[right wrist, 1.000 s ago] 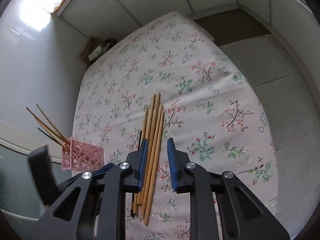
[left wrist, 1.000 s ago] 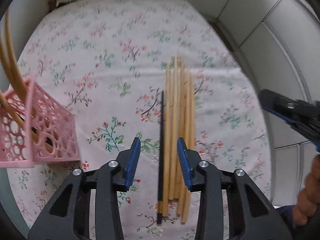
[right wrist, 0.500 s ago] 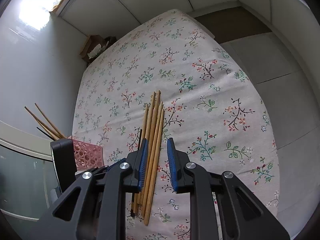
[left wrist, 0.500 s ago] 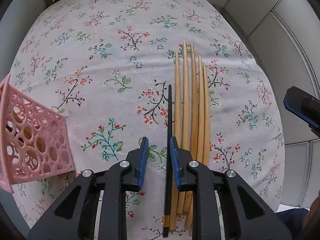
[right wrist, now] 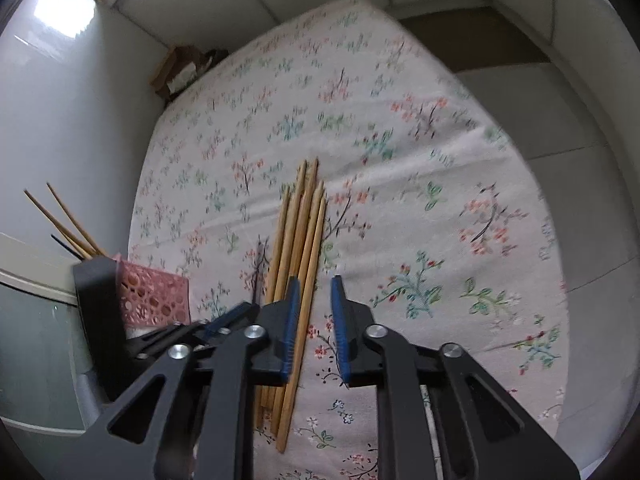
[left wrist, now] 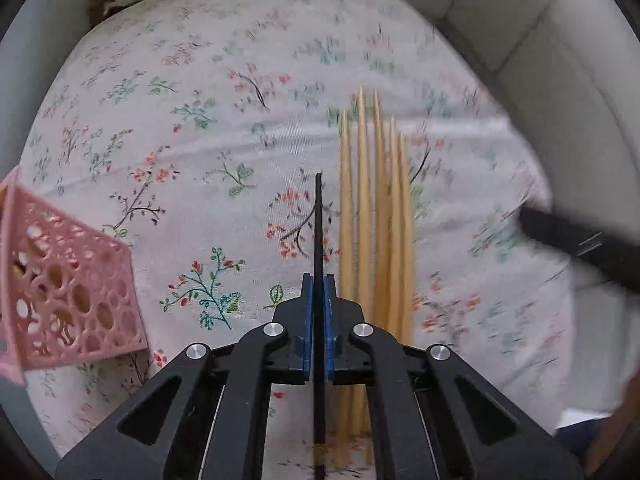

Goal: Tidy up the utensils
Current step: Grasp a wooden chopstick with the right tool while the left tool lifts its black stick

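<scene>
Pinching black chopstick (left wrist: 319, 224), left gripper (left wrist: 319, 280), apparently.

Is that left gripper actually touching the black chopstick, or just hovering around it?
Touching. In the left wrist view, the left gripper has both blue pads closed against the black chopstick, with no gap on either side.

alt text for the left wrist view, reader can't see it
The left gripper is shut on a black chopstick on a floral tablecloth. Pale wooden chopsticks lie in a row just right of it, and a pink lattice basket stands at the left edge.
</scene>
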Demonstrator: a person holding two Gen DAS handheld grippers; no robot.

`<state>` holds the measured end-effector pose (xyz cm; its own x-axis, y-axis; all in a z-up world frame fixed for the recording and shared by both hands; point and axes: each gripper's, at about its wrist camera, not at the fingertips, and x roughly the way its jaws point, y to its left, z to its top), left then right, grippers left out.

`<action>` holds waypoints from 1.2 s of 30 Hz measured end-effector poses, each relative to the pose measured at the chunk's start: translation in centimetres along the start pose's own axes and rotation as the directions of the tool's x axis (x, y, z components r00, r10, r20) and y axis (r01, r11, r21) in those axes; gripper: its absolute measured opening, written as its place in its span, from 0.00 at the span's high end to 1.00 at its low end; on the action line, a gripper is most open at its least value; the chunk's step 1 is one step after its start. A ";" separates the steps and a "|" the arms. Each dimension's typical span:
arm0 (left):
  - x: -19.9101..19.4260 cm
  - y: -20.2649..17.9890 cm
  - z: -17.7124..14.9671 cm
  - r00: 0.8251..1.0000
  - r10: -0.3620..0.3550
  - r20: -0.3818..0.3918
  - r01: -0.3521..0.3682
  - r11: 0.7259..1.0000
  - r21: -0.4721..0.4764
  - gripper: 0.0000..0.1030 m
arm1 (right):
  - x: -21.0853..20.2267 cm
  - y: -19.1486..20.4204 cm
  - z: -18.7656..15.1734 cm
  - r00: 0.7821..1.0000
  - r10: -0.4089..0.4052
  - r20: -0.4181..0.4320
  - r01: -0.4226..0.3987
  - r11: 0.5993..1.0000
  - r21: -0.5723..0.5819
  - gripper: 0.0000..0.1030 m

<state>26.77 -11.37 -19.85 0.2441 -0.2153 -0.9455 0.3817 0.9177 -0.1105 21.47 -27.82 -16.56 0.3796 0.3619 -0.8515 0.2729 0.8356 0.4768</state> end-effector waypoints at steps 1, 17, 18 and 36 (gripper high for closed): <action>-1.0 0.2 0.1 0.999 -0.008 0.031 0.008 1.000 -0.002 0.96 | 0.5 0.0 0.0 1.000 -0.001 -0.019 0.001 1.000 0.001 0.91; -12.6 2.7 -1.4 0.938 -0.124 0.323 0.140 0.990 -0.026 0.96 | 6.8 2.2 -0.6 0.988 -0.096 -0.122 0.088 0.994 -0.071 0.91; -12.7 2.9 -1.3 0.937 -0.127 0.324 0.143 0.989 -0.027 0.96 | 6.8 2.5 -0.6 0.987 -0.109 -0.117 0.100 0.991 -0.086 0.91; -15.1 3.6 -1.8 0.915 -0.124 0.384 0.142 0.990 -0.018 0.96 | 8.2 5.2 -0.7 0.969 -0.227 -0.102 0.200 0.954 -0.225 0.91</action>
<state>22.87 -4.17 -6.48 0.5186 -0.4390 -0.7337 0.3962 0.8838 -0.2488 25.40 -20.22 -21.20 0.2158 0.2025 -0.9552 0.1372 0.9623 0.2350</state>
